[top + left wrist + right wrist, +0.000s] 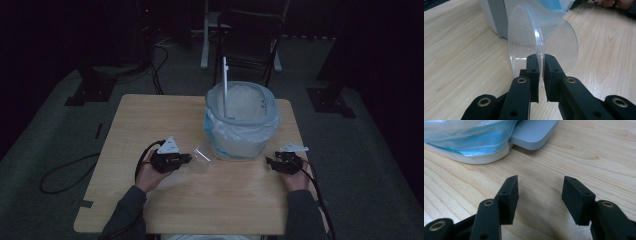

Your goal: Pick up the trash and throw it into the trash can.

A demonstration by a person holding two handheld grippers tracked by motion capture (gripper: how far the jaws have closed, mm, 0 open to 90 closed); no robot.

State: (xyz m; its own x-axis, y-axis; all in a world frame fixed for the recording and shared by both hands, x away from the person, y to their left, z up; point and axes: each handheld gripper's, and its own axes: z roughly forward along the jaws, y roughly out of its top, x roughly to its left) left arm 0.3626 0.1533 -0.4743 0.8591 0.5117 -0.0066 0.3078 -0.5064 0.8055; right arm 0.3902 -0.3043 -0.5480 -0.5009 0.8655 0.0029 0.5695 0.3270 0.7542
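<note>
— While the high view is looking down on the wooden table (150, 200), the left gripper (186, 159) is sitting right at a clear plastic cup (202, 159) lying on its side, just beside the white bin (241, 120) with its bluish liner. Which hand is nearer?

— The left one, plainly; the right gripper (270, 161) is resting on the bin's other side, well apart from the cup. The bin is standing just beyond the cup, up and to the right.

— And in the left gripper view?

— That gripper (541, 65) is pinching the cup (544, 42) by its thin rim, jaws nearly together with the wall between them. The cup's long axis is running away from the jaws toward the bin's grey-white base (496, 17). It's smooth, transparent, round, likely flimsy.

— The right gripper view?

— Its gripper (540, 186) is standing half open over bare grained wood, holding nothing. Ahead are lying the bin's ribbed grey pedal (534, 132) and crinkled blue liner (469, 137).
</note>
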